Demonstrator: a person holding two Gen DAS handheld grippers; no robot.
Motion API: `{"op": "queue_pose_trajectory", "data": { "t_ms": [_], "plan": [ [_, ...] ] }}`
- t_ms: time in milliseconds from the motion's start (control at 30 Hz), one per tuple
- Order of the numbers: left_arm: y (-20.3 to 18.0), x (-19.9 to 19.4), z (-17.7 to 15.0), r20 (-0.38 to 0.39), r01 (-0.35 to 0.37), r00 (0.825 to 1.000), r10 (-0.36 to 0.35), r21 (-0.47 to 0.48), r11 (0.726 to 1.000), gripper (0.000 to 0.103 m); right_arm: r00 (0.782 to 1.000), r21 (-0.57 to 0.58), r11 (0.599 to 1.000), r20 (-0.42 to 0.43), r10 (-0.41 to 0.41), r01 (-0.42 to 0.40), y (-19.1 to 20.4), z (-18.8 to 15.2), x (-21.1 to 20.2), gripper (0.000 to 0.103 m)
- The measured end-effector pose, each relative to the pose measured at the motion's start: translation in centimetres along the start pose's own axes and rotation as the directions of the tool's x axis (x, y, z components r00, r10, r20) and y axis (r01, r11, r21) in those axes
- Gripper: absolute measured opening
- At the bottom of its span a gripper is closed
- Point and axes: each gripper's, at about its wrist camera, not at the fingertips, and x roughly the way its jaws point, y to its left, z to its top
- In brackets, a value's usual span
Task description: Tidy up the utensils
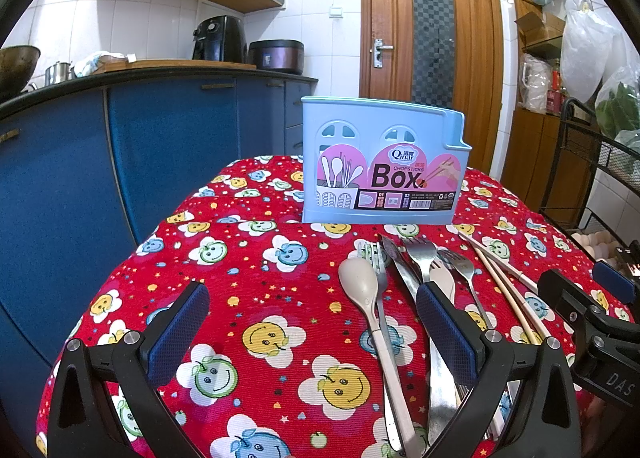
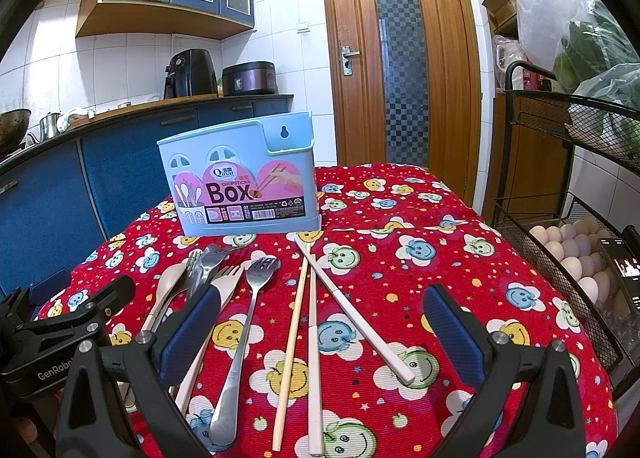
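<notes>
Red tablecloth [image 2: 400,218] | utensils [image 2: 240,298] lying loose; both grippers wide, empty

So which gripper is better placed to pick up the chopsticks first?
Right. The right gripper is open with the chopsticks lying between its fingers. The left gripper, also open, straddles the beige spoon instead; chopsticks lie outside it.

utensils [image 2: 240,298] on tablecloth [image 2: 440,258], box [image 2: 240,182] behind them
</notes>
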Motion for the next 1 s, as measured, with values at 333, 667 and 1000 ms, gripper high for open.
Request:
{"op": "queue_pose_trajectory", "data": {
  "t_ms": [333, 667, 1000],
  "plan": [
    [0.0, 0.0, 0.0, 0.001, 0.001, 1.0, -0.001, -0.001, 1.0, 0.103, 1.0, 0.0, 1.0, 0.001, 0.0, 0.0, 0.0, -0.1, 0.0, 0.103],
    [0.2, -0.2, 0.1, -0.006, 0.003, 1.0, -0.003, 0.005, 1.0, 0.103, 0.999, 0.038, 0.999, -0.031, 0.031, -0.029, -0.8, 0.2, 0.6, 0.103],
    [0.1, 1.5, 1.3, -0.114, 0.047, 0.992, -0.046, 0.006, 0.999, 0.103, 0.995, 0.048, 0.998, -0.089, 0.046, -0.042, -3.3, 2.4, 0.7, 0.103]
  ]
}}
